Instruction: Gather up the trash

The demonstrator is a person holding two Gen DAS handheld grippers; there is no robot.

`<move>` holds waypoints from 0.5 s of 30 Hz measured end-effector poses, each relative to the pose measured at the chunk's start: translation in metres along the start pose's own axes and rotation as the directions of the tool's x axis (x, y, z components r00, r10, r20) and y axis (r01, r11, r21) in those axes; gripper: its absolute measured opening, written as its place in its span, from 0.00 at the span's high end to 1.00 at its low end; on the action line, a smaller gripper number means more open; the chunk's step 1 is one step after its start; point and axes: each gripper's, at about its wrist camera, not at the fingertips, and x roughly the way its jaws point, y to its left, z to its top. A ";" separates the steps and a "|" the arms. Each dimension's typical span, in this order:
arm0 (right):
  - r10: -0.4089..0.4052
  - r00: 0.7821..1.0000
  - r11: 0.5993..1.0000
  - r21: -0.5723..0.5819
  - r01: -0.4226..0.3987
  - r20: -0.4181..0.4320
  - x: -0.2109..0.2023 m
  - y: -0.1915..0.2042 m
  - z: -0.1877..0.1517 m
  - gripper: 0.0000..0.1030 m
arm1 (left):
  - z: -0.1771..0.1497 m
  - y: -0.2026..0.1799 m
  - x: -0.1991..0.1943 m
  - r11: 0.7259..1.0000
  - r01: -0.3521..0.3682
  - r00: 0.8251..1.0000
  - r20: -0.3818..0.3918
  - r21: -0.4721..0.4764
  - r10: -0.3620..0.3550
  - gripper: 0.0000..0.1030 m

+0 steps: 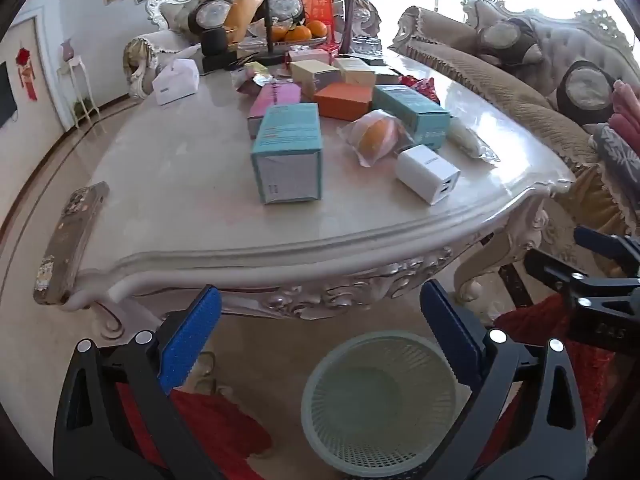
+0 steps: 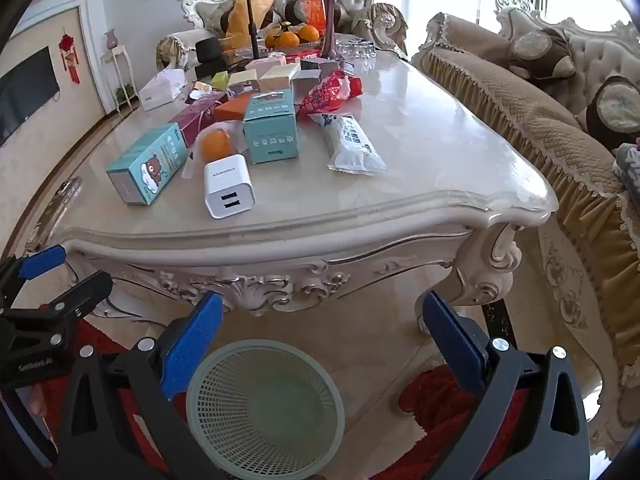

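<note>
Hovering wide apart and empty, the left gripper (image 1: 320, 344) and right gripper (image 2: 322, 354) are waiting above the mesh wastebasket (image 2: 266, 408), wrappers (image 2: 354, 142) lying at twelve o'clock on the marble table (image 2: 420, 184), ready for collecting.

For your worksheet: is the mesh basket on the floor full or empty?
Empty: the basket's bare bottom shows in both wrist views.

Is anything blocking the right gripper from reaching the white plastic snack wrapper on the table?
Nothing visible does. The right gripper hangs open below the marble table's edge, and the white plastic snack wrapper lies beyond on bare tabletop, clear of the boxes.
</note>
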 end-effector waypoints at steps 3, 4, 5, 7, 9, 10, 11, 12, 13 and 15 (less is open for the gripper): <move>0.019 1.000 1.000 0.009 -0.019 -0.012 -0.001 -0.001 -0.004 0.07 | 0.001 0.001 0.002 1.000 0.000 1.000 -0.009 -0.031 0.000 0.06; 0.026 0.999 1.000 0.017 -0.026 -0.036 0.000 -0.007 -0.003 0.07 | -0.002 -0.006 0.001 1.000 -0.010 1.000 0.003 -0.008 0.010 0.06; 0.012 0.999 1.000 0.000 -0.012 -0.036 0.001 -0.002 -0.006 0.07 | -0.003 -0.006 -0.001 1.000 -0.007 1.000 0.015 -0.001 0.007 0.06; 0.009 0.998 1.000 -0.001 -0.009 -0.058 0.003 0.000 -0.004 0.07 | -0.003 -0.007 0.000 1.000 -0.002 1.000 0.005 -0.004 0.002 0.06; 0.007 0.998 1.000 -0.006 -0.008 -0.058 0.004 0.004 -0.005 0.07 | -0.003 0.000 0.001 1.000 0.017 1.000 0.001 -0.015 -0.017 0.06; 0.011 0.998 1.000 -0.007 -0.012 -0.058 0.004 0.004 -0.005 0.07 | -0.002 0.001 0.002 1.000 0.017 1.000 -0.006 -0.020 -0.018 0.06; 0.012 0.998 1.000 -0.007 -0.012 -0.054 0.003 0.005 -0.006 0.07 | -0.002 0.002 0.002 1.000 0.021 1.000 -0.005 -0.023 -0.021 0.06; 0.014 0.998 1.000 -0.008 -0.015 -0.053 0.003 0.005 -0.006 0.07 | -0.002 0.002 0.000 0.999 0.027 1.000 -0.005 -0.026 -0.027 0.06; 0.016 0.998 1.000 -0.010 -0.016 -0.054 0.003 0.006 -0.006 0.07 | -0.003 0.003 0.000 0.999 0.030 1.000 -0.006 -0.031 -0.030 0.06; 0.014 0.999 1.000 -0.012 -0.015 -0.052 0.003 0.007 -0.007 0.07 | -0.003 0.004 0.000 0.999 0.034 0.999 -0.006 -0.036 -0.035 0.06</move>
